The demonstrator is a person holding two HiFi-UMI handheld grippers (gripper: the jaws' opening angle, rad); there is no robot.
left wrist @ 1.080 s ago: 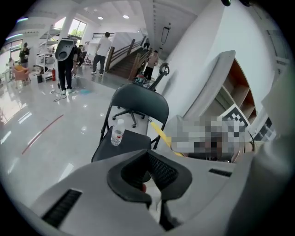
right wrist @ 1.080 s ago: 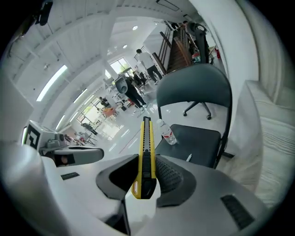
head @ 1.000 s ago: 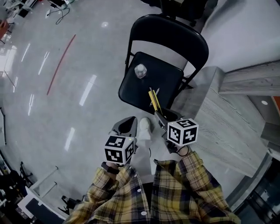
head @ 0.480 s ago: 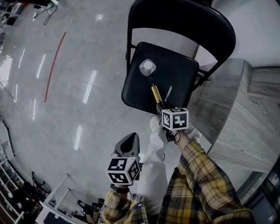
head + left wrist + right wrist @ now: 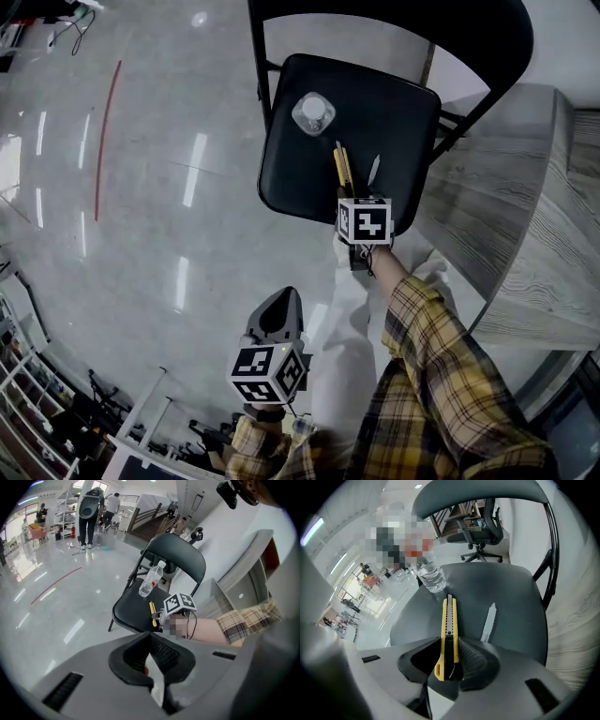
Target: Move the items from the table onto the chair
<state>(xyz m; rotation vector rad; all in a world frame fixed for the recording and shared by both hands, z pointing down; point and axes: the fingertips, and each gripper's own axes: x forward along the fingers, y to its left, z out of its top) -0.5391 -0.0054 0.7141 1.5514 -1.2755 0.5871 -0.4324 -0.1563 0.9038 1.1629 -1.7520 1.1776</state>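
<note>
**A:** Holding anything in the right gripper?

**B:** Yes, a yellow utility knife. Its black rear end sits between the jaws, which stand fairly wide and clamp it from both sides. The yellow body runs straight out ahead of the fingertips.

**A:** And what is under it?

**B:** The black seat of the folding chair. The gripper hangs at the seat's near edge, with the knife reaching forward over the seat. Whether the tip touches the seat, I cannot tell.

**A:** What else is close to that gripper?

**B:** A clear water bottle stands upright on the seat, just past the knife's tip and a little to its left. A slim pale strip lies flat on the seat ahead of the right jaw. It is beside the knife, roughly parallel to it and apart from it. I cannot tell what the strip is. The grey wooden table is off to the gripper's right.

**A:** And the left gripper?

**B:** Its jaws are pressed together with nothing between them. It hangs behind and left of the right gripper, well apart from it, over the glossy floor. The chair and all three items lie ahead of it, out of reach of its fingertips.
</note>
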